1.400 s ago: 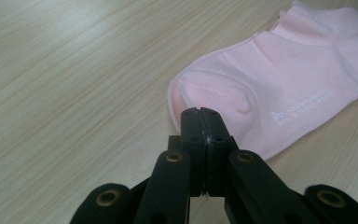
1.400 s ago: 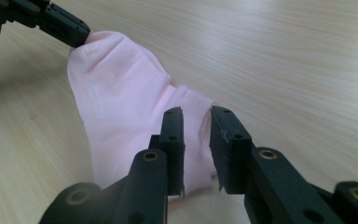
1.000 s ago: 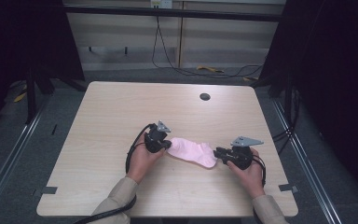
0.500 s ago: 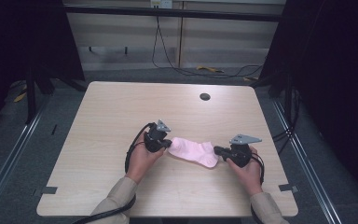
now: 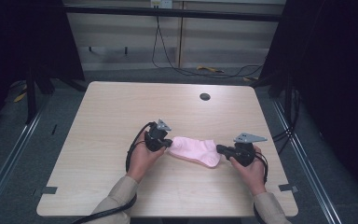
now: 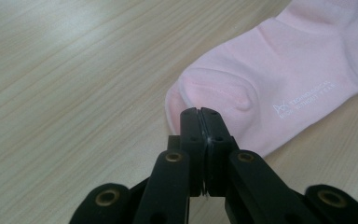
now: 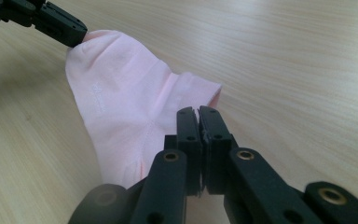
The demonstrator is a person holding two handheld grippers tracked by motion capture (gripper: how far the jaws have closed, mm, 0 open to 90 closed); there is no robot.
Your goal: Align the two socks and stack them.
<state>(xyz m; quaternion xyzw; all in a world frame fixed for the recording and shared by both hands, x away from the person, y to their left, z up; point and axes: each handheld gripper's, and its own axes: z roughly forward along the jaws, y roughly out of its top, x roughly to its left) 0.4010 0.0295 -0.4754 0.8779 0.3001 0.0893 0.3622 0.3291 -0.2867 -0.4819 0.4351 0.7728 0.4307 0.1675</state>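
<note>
A pale pink sock lies flat across the front middle of the wooden table. My left gripper is at its left end, jaws pressed together on the rounded toe edge. In the left gripper view the sock stretches away to the upper right, with small white lettering on it. My right gripper is shut on the opposite end. In the right gripper view its jaws pinch the sock by the cuff, and the left gripper holds the far corner slightly raised.
A dark round hole sits near the table's far edge. Cables lie on the floor beyond the table. Dark frame posts stand at the left and right. Bare wood surrounds the sock.
</note>
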